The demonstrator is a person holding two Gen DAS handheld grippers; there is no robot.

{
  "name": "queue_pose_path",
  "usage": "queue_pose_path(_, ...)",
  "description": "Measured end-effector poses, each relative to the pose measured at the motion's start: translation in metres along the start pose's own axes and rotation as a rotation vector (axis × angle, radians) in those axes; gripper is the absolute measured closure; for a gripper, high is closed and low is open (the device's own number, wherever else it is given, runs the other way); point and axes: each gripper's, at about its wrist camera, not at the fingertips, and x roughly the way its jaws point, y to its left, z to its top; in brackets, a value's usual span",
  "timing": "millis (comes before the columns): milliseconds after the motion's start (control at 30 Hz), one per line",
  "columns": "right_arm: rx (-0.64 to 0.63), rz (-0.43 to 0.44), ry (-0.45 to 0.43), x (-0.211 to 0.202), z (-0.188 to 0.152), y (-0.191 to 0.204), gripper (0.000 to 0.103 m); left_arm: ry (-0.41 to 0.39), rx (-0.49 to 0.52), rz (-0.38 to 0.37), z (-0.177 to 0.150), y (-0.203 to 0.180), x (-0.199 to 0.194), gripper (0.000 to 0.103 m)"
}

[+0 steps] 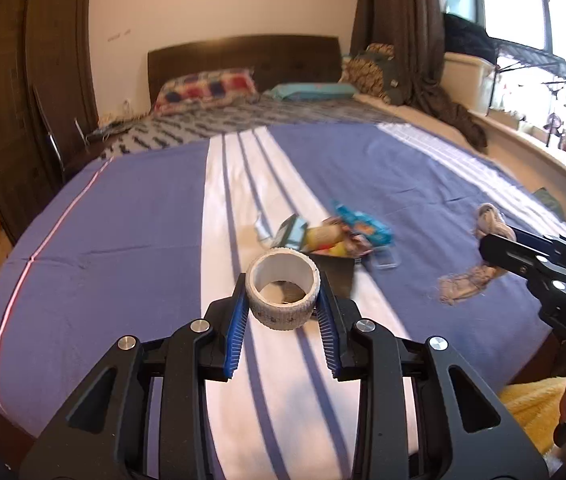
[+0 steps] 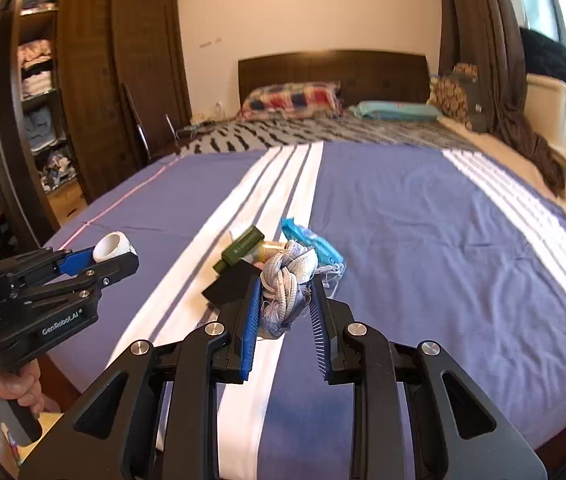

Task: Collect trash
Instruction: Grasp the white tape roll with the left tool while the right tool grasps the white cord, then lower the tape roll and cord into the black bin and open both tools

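Left claw point(image 1: 283, 300) clamped on empty tape roll point(image 1: 283, 294), blue pads pressing either side, roll's open end facing upward and away; raised clear of bed point(image 1: 123, 240). Right claw point(image 2: 285, 300) clamped on knotted rag point(image 2: 289, 280), frayed tail hanging below the pads; likewise lifted off the cover. Remaining litter pile point(image 1: 335, 238) lying on the white stripe, just beyond and slightly right of left claw, ahead and left of right claw, thus between the two; right claw judged marginally nearer. Green tube point(image 2: 239, 248) set diagonally, long axis running up-right. No bin visible; drop-off point undetermined.
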Motion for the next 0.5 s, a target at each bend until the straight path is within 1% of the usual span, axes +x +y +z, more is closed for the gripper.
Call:
queue_pose_path(100,-0.018,0.002,-0.037,-0.030,-0.002,0.004,0.078,-0.033,0.019,-0.012,-0.003,-0.012,-0.027,0.072)
queue_pose_path(267,-0.042,0.012,-0.066,-0.070,-0.015,0.007,0.078,-0.069,0.031,-0.039,-0.018,-0.030,-0.066,0.072)
queue_pose_path(367,-0.050,0.009,-0.067,-0.085,-0.025,0.009,0.078,-0.074,0.030,-0.051,-0.031,-0.037,-0.081,0.072)
queue_pose_path(500,-0.055,0.006,-0.047,-0.098,-0.045,0.007,0.078,-0.066,0.027,-0.072,-0.050,-0.045,-0.095,0.072)
